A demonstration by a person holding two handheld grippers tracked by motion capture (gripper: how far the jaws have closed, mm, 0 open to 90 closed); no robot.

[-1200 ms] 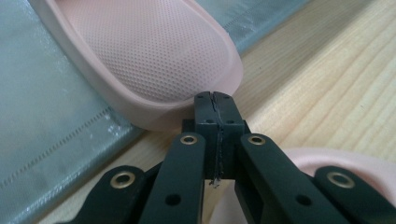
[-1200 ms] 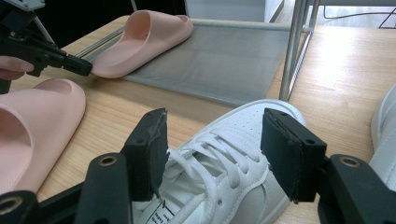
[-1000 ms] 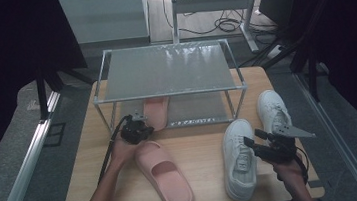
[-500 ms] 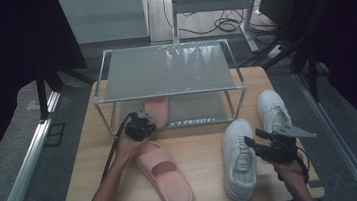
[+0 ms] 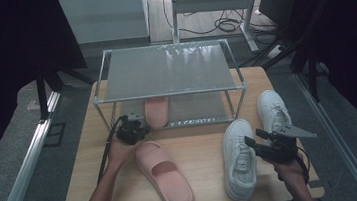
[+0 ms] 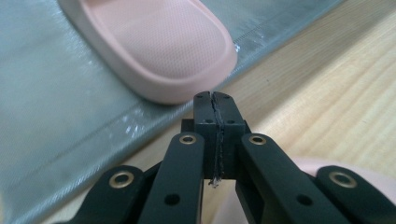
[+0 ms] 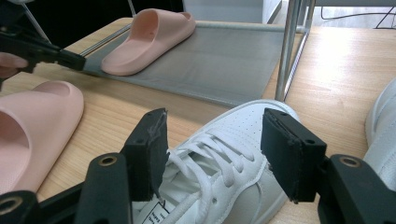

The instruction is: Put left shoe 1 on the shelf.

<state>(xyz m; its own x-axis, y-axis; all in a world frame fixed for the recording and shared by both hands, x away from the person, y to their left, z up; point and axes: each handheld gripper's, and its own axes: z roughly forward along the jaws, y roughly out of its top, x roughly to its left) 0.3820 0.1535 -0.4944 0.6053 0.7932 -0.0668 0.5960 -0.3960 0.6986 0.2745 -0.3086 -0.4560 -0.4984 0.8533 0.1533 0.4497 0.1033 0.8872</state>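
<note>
No legible writing (the white lace-up sneaker's (image 7: 219,172) tongue label is blurred); left gripper (image 6: 215,100) clenched empty, right gripper (image 7: 212,144) spread over it on the light wooden table (image 5: 201,143).

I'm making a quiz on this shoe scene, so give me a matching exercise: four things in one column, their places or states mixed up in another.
1. slipper on the shelf
2. slipper on the table
3. left claw
4. right claw

A. open over a white sneaker
B. shut, empty
C. bottom level of the rack
D. bare wood, near front edge

Pairs: 1-C, 2-D, 3-B, 4-A
</note>
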